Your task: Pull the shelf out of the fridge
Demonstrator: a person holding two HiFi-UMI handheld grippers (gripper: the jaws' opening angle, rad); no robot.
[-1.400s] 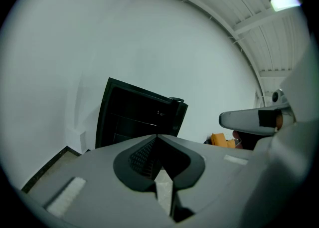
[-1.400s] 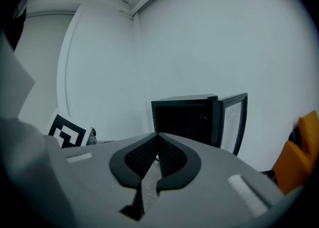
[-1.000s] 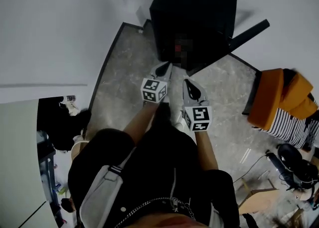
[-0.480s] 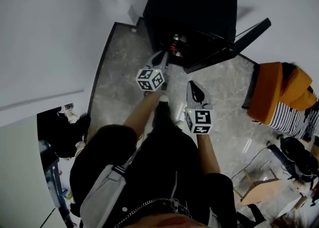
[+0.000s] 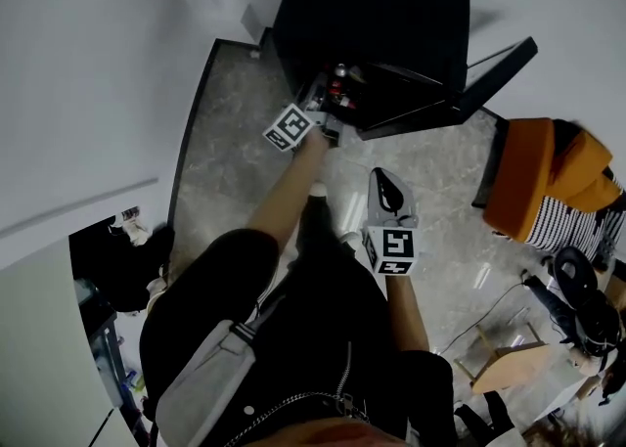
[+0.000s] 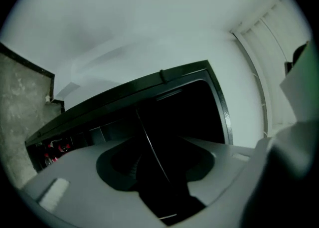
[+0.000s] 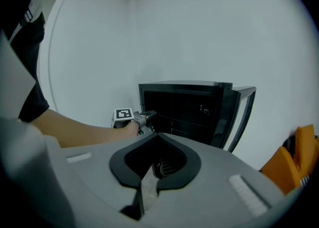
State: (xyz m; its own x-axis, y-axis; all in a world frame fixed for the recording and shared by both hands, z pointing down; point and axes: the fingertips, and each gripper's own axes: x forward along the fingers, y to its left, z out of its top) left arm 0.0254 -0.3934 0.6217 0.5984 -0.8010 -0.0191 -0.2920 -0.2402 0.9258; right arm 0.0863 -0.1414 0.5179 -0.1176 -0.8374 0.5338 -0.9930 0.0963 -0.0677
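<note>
The black mini fridge (image 5: 381, 15) stands on the stone floor with its door (image 5: 489, 64) swung open to the right. My left gripper (image 5: 321, 114) is stretched out to the front of the fridge's opening. Its jaws (image 6: 159, 172) are opening in front of the dark inside, and a thin bright shelf edge (image 6: 149, 139) runs down into the gap between them. I cannot tell whether the pads touch it. The right gripper (image 5: 387, 181) hangs back over the floor, shut and empty. From the right gripper view I see the fridge (image 7: 189, 107) and the left gripper (image 7: 142, 117) at its left edge.
Red cans (image 5: 339, 88) show inside the fridge. An orange cushion (image 5: 533, 191) on striped cloth (image 5: 577, 240) lies to the right, with a wooden stool (image 5: 509, 377) and cables nearer me. White walls close in behind and left of the fridge.
My left arm has stretched forward, carrying its gripper from above the floor up to the fridge's opening. The right gripper stayed back and a little lower.
</note>
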